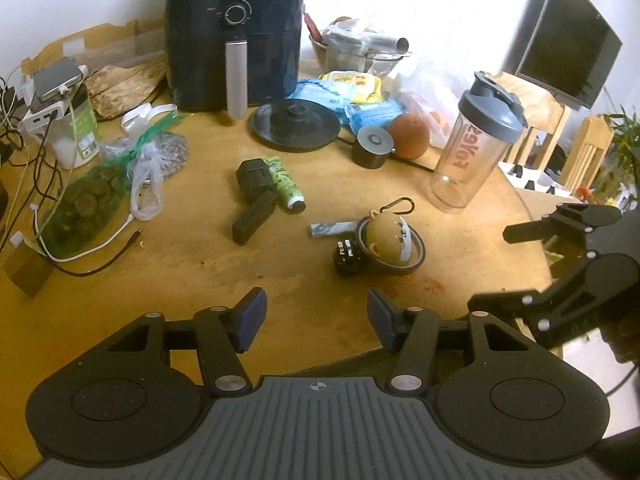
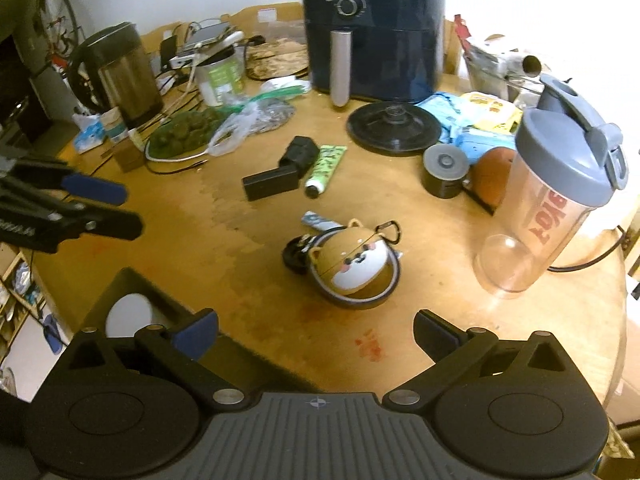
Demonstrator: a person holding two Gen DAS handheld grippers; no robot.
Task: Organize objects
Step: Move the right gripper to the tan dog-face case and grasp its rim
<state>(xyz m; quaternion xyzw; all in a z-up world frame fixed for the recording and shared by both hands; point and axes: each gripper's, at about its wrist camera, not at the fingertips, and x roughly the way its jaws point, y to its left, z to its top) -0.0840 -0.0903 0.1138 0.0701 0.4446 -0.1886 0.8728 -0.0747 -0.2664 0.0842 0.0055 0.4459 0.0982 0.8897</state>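
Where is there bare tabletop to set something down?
Bare wood lies along the near edge of the table, before the round dog-faced case, and left of the black adapter. The back, around the air fryer and shaker bottle, is crowded.

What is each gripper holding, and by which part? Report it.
Nothing is held. The left gripper and the right gripper both stand open over the table, jaws empty.

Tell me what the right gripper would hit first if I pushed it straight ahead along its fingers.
Probably the bear-faced round case sitting in the tape ring. The right gripper is open and empty, with only bare table before that; depth is hard to judge.
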